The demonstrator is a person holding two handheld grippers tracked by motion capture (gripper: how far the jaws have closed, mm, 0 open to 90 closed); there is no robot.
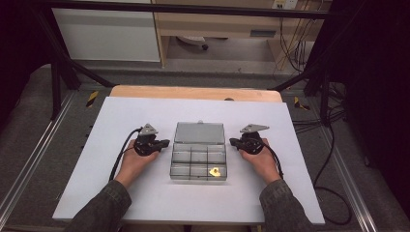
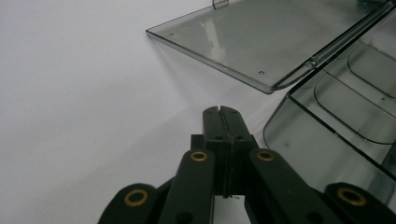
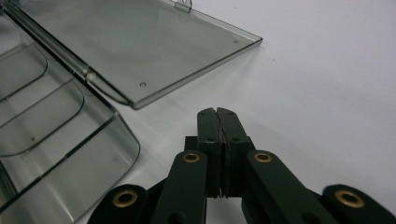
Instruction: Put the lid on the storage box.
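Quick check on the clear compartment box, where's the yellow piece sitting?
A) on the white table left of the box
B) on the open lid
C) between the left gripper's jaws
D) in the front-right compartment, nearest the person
D: in the high view the yellow piece lies inside the clear compartment box, in the near row at its right end, while the lid lies open and bare behind it.

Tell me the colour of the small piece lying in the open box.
Yellow, golden-looking piece, in the box's near right compartment; best in the high view.
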